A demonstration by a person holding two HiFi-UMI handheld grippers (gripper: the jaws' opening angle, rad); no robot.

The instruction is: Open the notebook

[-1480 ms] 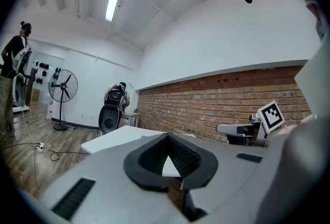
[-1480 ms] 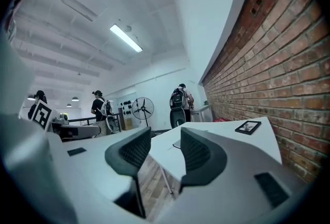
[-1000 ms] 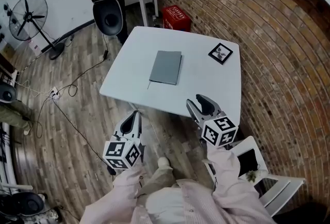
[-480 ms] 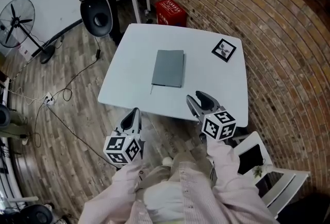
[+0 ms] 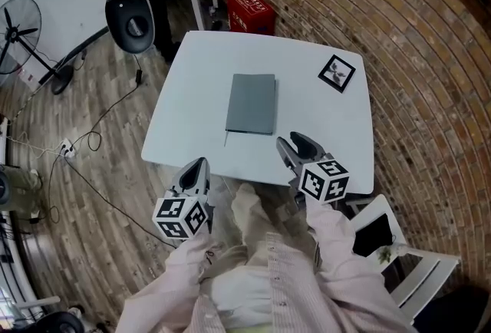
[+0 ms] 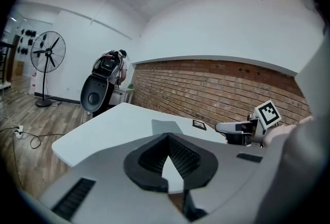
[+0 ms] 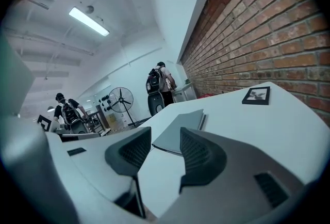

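Head view is showing a closed grey notebook (image 5: 251,103) lying flat on the white table (image 5: 330,132), just left of the tabletop's middle and in the centre of the frame. Its plain matte cover is facing up, its long sides are running away from the person, and a thin strip is poking out from its lower left corner. A small black-framed picture (image 5: 337,72) is lying well apart from it, toward the table's upper right corner.

Both grippers are hovering in the lower half of the frame, short of the notebook and touching nothing. The left gripper (image 5: 196,166) is hanging off the table's near edge, above the wood floor. In the left gripper view its jaws are pressing together at the tips, with nothing between them, and the notebook (image 6: 165,126) is showing just beyond them. The right gripper (image 5: 294,144) is hovering over the table's near edge, at the lower right of the notebook. In the right gripper view its jaws are standing a little apart, framing only bare tabletop, and the notebook (image 7: 181,129) is lying past them.
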